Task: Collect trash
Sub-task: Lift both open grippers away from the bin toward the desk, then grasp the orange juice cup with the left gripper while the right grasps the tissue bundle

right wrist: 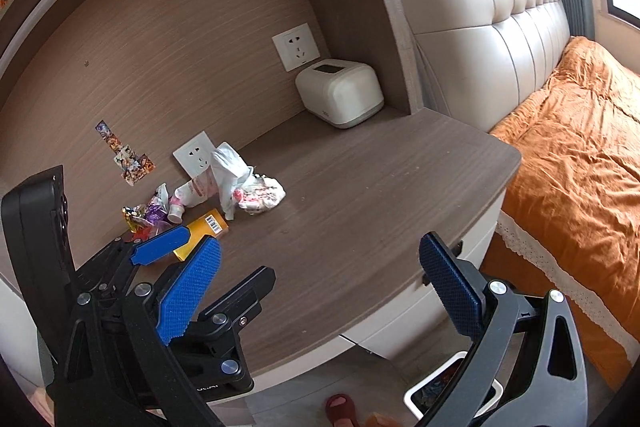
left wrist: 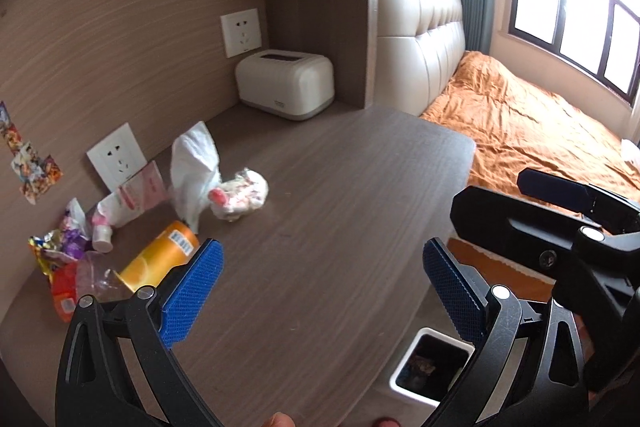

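Trash lies at the left back of the brown desk: a white plastic bag, a crumpled white wrapper, an orange can on its side, a pink-and-white tube and shiny snack wrappers. The same heap shows in the right wrist view, with the bag, wrapper and can. My left gripper is open and empty above the desk, its left pad beside the can. My right gripper is open and empty over the desk's front edge.
A white bin with a dark liner stands on the floor below the desk's front; its rim shows in the right wrist view. A white tissue box sits at the back. A bed with an orange cover lies to the right.
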### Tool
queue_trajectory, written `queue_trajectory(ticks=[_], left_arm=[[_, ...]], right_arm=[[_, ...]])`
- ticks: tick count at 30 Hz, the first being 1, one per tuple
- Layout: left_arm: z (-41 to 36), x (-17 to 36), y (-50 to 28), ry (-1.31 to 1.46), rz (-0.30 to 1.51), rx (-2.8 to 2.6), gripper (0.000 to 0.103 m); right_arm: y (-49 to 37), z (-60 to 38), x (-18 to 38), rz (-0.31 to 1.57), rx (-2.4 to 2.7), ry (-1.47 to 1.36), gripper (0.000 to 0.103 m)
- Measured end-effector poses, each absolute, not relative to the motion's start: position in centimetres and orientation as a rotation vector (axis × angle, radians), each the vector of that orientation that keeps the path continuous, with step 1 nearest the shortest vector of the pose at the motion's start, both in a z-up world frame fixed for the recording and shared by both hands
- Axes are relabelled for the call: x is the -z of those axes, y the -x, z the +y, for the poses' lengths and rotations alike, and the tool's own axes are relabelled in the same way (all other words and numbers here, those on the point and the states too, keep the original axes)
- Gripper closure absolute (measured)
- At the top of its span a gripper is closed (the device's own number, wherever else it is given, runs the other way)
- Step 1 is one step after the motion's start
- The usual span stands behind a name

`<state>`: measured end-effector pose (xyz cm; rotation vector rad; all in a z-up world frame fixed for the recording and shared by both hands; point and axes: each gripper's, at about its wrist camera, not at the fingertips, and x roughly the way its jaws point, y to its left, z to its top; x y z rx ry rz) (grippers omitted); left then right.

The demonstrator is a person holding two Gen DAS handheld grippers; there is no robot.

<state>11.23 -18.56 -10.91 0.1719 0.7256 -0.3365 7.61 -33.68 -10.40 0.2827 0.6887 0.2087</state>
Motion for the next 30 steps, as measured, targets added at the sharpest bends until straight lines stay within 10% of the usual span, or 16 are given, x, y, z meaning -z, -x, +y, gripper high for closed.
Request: queue_trajectory(ticks=[30], left_arm=[[-6.7,19.6,-22.8,-0.197,0.912,0.289,0.011]], right_arm=[[-24.1,-20.8,19.2,0.905,-0.219,-0.094,0.004]])
